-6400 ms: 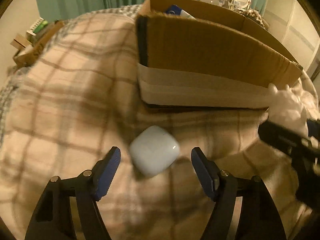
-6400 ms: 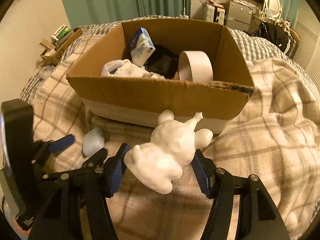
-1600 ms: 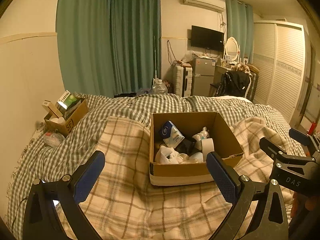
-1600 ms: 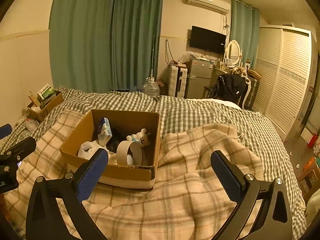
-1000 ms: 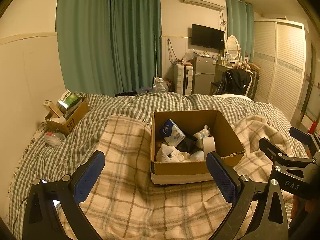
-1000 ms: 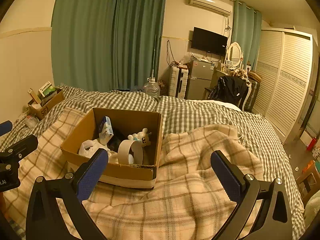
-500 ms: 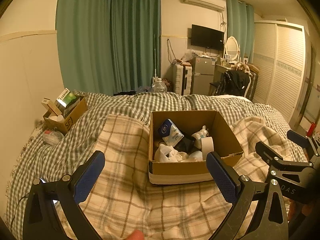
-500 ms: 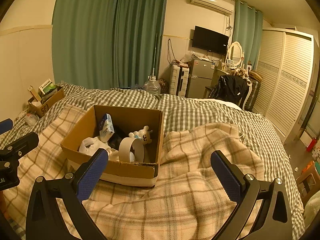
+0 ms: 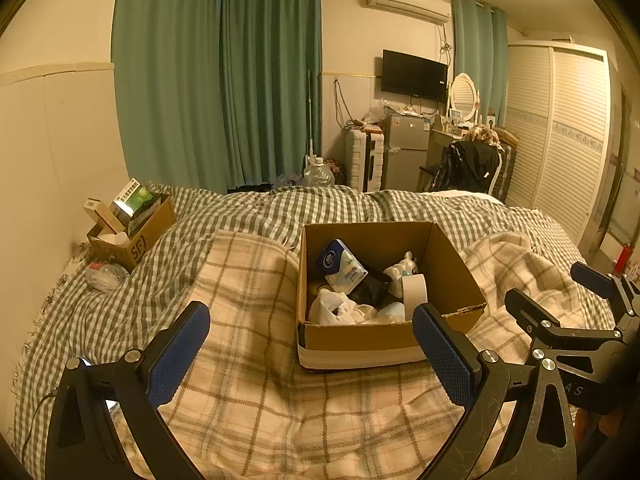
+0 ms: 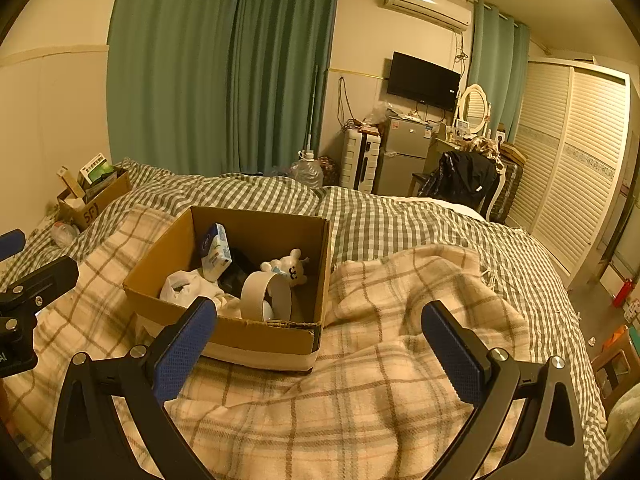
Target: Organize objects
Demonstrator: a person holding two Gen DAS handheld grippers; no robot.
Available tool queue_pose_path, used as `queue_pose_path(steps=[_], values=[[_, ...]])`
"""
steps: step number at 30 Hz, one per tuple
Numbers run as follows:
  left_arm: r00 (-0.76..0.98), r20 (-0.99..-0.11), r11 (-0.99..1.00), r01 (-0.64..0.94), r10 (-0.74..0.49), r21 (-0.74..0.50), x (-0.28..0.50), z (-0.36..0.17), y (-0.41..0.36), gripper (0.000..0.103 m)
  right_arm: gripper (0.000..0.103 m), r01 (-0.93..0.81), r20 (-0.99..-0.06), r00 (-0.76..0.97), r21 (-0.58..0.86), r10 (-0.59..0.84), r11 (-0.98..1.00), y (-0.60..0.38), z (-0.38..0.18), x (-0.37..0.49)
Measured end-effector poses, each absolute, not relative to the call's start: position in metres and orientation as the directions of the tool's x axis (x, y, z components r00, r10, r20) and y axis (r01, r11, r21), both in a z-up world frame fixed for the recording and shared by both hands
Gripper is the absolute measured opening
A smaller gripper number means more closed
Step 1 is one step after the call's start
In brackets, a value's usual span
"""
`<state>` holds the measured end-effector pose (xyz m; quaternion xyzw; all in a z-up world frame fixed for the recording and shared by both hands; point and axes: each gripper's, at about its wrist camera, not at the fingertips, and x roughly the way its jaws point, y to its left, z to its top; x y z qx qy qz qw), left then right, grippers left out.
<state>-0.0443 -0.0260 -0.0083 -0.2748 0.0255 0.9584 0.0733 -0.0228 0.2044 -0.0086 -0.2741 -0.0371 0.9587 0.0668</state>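
Observation:
An open cardboard box (image 9: 360, 338) (image 10: 256, 334) sits on a plaid blanket on the bed. Inside it lie a blue tissue pack (image 9: 340, 266) (image 10: 216, 252), a white figurine (image 9: 400, 272) (image 10: 286, 268), a tape roll (image 9: 414, 290) (image 10: 266, 296), a black item and white cloth (image 9: 332, 310). My left gripper (image 9: 312, 354) is wide open and empty, held back from the box's near side. My right gripper (image 10: 320, 350) is wide open and empty, to the right of the box; it also shows in the left wrist view (image 9: 560, 320).
A plaid blanket (image 10: 360, 400) covers a checked duvet (image 9: 260, 208). A smaller cardboard box (image 9: 132, 232) with cartons stands at the bed's left edge by the wall. A chair, fridge and wardrobe stand beyond the bed's far end.
Since 6.4 s ago the white case and the white figurine have left the blanket and both grippers have pulled well back, open and empty. Over the last second little has moved.

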Motion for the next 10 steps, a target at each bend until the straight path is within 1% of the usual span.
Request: queue_pose_path(steps=[5,10], values=[[-0.838,-0.534,-0.989,-0.146,0.113,0.019,-0.0444,-0.0092,-0.0256,0.103,0.103,-0.109,-0.521,-0.841,-0.107,0.15,-0.988,0.2043,-0.0088,-0.0225],[-0.846,-0.52,-0.988,-0.154,0.116,0.03,-0.0414,-0.0091,-0.0243,0.103,0.103,-0.113,-0.518,-0.842,-0.107,0.152,-0.988,0.2038,-0.0086,-0.0222]])
